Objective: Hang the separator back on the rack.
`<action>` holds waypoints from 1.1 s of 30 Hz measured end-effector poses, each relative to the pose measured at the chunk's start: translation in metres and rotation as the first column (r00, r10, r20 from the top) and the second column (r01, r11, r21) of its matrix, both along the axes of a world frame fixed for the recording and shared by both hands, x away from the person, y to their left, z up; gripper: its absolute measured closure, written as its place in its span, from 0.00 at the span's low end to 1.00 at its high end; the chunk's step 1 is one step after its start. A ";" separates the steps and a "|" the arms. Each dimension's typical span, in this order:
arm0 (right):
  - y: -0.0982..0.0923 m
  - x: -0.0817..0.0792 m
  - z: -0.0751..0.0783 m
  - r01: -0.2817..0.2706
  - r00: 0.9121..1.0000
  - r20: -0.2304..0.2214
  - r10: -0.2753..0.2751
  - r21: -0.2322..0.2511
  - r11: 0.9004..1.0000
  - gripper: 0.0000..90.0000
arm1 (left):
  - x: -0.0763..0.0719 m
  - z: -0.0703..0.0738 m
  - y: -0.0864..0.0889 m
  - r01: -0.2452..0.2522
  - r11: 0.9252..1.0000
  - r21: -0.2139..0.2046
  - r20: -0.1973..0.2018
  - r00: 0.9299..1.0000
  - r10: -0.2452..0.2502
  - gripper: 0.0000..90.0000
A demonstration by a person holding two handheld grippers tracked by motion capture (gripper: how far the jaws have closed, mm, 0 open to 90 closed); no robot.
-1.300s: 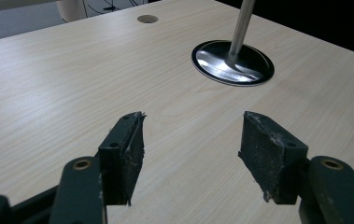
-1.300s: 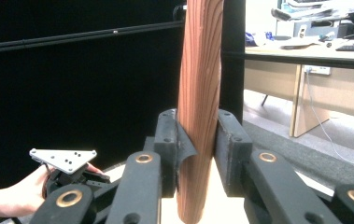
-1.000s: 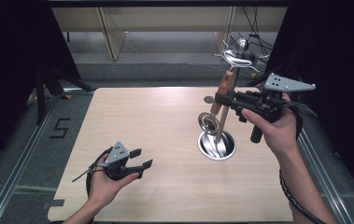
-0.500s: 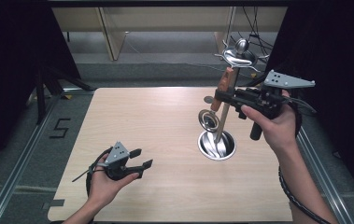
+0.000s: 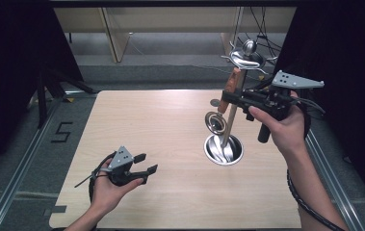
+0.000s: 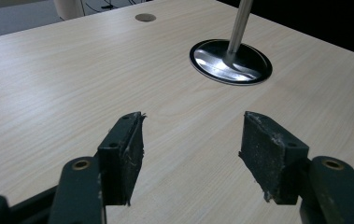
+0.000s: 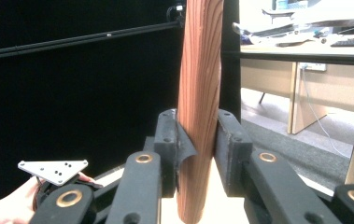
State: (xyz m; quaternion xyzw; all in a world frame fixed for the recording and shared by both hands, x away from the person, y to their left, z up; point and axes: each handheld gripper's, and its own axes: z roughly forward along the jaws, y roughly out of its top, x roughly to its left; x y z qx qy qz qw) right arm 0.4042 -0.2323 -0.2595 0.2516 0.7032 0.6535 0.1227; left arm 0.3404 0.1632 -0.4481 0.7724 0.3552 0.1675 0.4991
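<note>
High view: a painted "5" (image 5: 60,132) marks the floor; the right gripper (image 5: 231,96) clamps a reddish-brown wooden handle (image 5: 230,86) beside a chrome stand (image 5: 224,149). Left gripper view: jaws spread, empty. Right gripper view: handle's upper end, possibly a utensil, is cropped.

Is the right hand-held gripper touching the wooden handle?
Touching. The right gripper view shows the right hand-held gripper with both jaws pressed against the wooden handle.

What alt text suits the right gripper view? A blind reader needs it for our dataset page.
The right claw is clamped on an upright brown wooden handle against a black backdrop. The other hand with its grey plate shows lower left; desks stand at right.
</note>
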 end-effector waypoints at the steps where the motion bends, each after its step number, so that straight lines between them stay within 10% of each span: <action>1: 0.000 0.000 0.000 0.000 1.000 0.000 0.000 0.000 1.000 0.82 | 0.000 0.000 0.000 0.003 1.000 -0.004 -0.002 1.000 -0.003 0.43; 33: -0.006 0.009 -0.002 0.016 1.000 -0.027 -0.016 0.006 1.000 0.82 | 0.001 0.000 0.000 0.013 1.000 0.003 0.005 1.000 -0.013 0.43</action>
